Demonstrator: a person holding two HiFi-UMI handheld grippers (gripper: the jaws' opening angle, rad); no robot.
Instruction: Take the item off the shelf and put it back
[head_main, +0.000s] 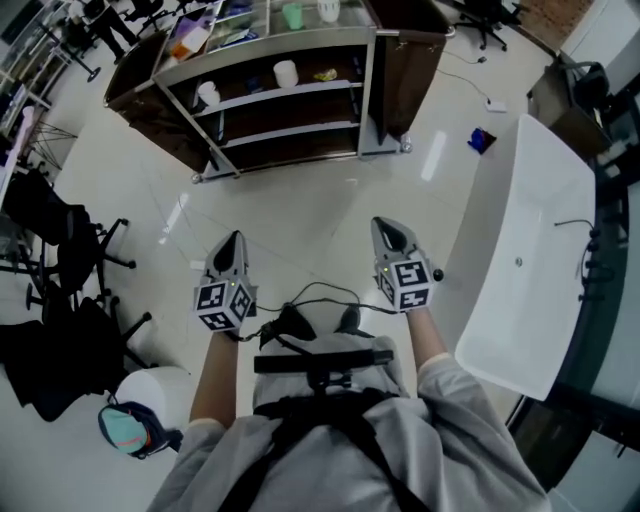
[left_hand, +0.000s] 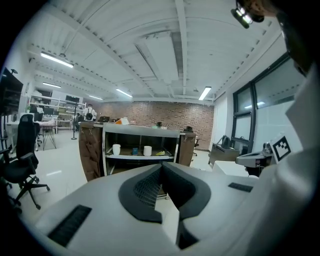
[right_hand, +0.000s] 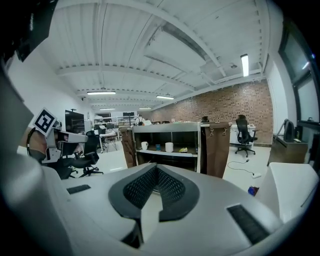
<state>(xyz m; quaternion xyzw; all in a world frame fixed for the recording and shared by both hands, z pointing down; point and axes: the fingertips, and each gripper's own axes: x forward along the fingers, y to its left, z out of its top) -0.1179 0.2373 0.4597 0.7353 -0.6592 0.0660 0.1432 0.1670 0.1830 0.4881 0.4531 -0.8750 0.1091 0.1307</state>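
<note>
Both grippers closed and empty, shelf well ahead across open floor

The person stands at the bottom centre of the head view with the left gripper (head_main: 234, 245) and the right gripper (head_main: 388, 232) held side by side, apart from each other, both pointing up the frame toward the shelf unit (head_main: 290, 92). In each gripper's own view the jaws are pressed together with nothing between them.

The things to be taken sit on the shelf unit in the upper middle of the frame, well apart from both grippers. A white cup (head_main: 286, 72) stands near the middle of the upper open shelf, a second white cup (head_main: 208, 93) stands toward its left end, and a small yellow thing (head_main: 325, 74) lies to the right. A green cup (head_main: 292, 15) stands on the top board.

Between the grippers and the shelf front runs a wide stretch of pale glossy floor (head_main: 320, 200). The edge of a long white table (head_main: 530, 260) bounds the right side of the frame, near the right gripper. Black office chairs (head_main: 60, 250) crowd the left edge, and a small blue thing (head_main: 481, 140) lies on the floor at the upper right
</note>
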